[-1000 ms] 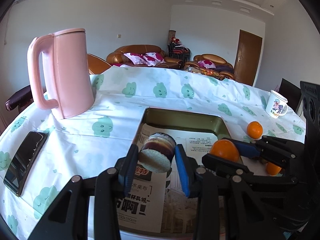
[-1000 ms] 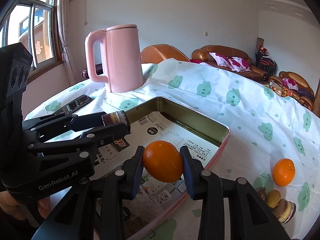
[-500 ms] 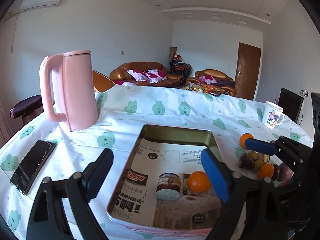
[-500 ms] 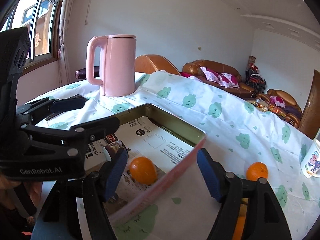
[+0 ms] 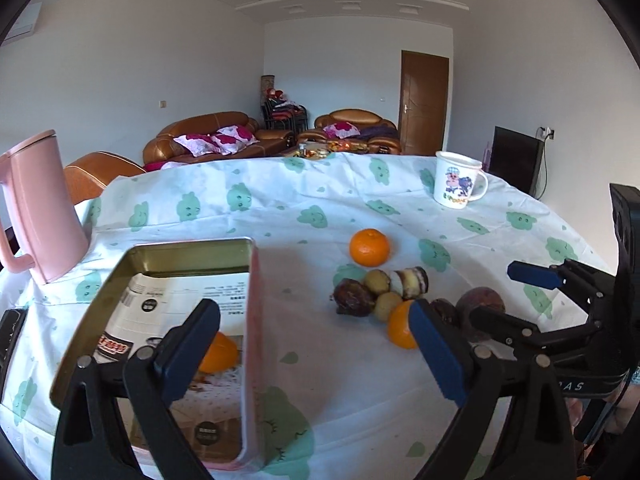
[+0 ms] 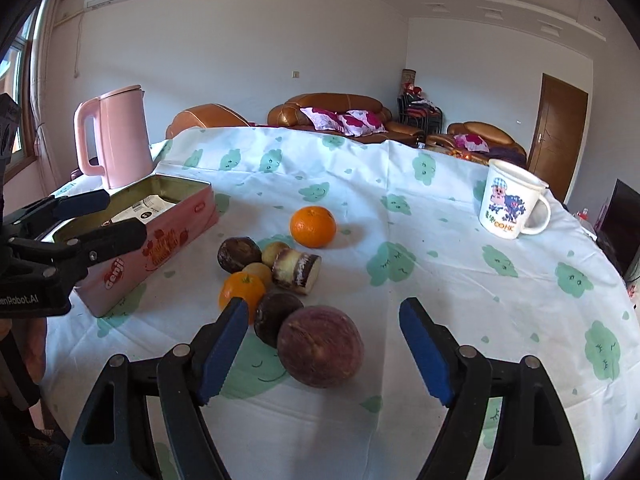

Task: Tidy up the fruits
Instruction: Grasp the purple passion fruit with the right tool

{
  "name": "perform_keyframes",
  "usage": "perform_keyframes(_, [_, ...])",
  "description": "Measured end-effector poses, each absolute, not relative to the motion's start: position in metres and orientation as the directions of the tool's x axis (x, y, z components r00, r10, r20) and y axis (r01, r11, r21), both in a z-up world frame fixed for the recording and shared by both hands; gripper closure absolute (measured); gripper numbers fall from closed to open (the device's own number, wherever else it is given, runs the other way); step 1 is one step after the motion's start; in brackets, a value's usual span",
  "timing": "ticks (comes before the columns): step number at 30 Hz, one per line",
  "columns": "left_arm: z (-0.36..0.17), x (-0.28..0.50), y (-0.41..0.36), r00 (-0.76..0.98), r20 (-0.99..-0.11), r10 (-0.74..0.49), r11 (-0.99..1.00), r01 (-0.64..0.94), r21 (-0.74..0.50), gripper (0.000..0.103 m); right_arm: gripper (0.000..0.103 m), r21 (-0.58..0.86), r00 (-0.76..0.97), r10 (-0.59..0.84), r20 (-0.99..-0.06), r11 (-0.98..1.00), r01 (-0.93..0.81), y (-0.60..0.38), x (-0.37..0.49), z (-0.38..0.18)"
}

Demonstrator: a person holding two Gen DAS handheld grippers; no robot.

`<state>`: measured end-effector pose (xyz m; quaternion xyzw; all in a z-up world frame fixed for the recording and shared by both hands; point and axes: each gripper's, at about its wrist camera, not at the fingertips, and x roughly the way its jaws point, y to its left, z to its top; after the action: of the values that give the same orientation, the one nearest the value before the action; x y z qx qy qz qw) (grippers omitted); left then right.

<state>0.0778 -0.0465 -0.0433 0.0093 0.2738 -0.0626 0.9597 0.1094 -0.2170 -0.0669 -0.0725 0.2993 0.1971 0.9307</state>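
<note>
A pink tin box (image 5: 249, 320) (image 6: 160, 240) lined with printed paper holds an orange (image 5: 218, 352). A pile of fruit lies on the cloth to its right: a far orange (image 6: 313, 227) (image 5: 369, 247), a near orange (image 6: 241, 290) (image 5: 400, 326), a big reddish-brown fruit (image 6: 320, 352), dark round fruits (image 6: 239, 254), small yellow ones (image 6: 275, 252) and a cut sugarcane piece (image 6: 298, 266) (image 5: 410, 280). My left gripper (image 5: 316, 344) is open and empty over the box's right wall. My right gripper (image 6: 324, 344) is open and empty around the reddish-brown fruit.
A pink kettle (image 6: 114, 140) (image 5: 38, 208) stands behind the box. A white cartoon mug (image 6: 512, 204) (image 5: 458, 184) stands at the far right. A phone's corner (image 5: 10, 332) lies at the left edge. The round table drops off behind and to the right.
Both grippers opened and let go of the sugarcane piece and the orange into the box, then swung right toward the fruit pile.
</note>
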Motion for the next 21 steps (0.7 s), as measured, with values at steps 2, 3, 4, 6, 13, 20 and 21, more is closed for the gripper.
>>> perform_keyframes(2, [-0.049,0.083,-0.059,0.823,-0.553,-0.129,0.989,0.15,-0.007,0.006,0.024,0.003,0.728,0.341,-0.594,0.907,-0.422,-0.219,0.111,-0.071])
perform_keyframes(3, [-0.052,0.085,-0.064,0.815,-0.563,-0.138,0.987,0.163,-0.007,0.006,0.024,0.016,0.716,0.353,-0.603,0.902,-0.431,-0.219,0.113,-0.074])
perform_keyframes(4, [-0.054,0.086,-0.069,0.806,-0.573,-0.148,0.984,0.175,-0.007,0.007,0.024,0.03,0.7,0.364,-0.614,0.897,-0.441,-0.22,0.115,-0.076])
perform_keyframes(6, [-0.058,0.091,-0.075,0.785,-0.597,-0.168,0.98,0.196,-0.019,0.013,0.025,0.044,0.686,0.361,-0.631,0.9,-0.433,-0.221,0.12,-0.079])
perform_keyframes(13, [-0.065,0.097,-0.089,0.735,-0.64,-0.225,0.967,0.249,-0.054,0.023,0.05,0.11,0.636,0.415,-0.651,0.88,-0.462,-0.222,0.124,-0.085])
perform_keyframes(20, [-0.073,0.107,-0.093,0.681,-0.678,-0.275,0.955,0.277,-0.109,0.036,0.05,0.182,0.699,0.423,-0.577,0.901,-0.394,-0.245,0.119,-0.077])
perform_keyframes(21, [-0.074,0.109,-0.095,0.668,-0.688,-0.285,0.951,0.287,-0.116,0.046,0.05,0.19,0.71,0.417,-0.568,0.906,-0.379,-0.248,0.118,-0.076])
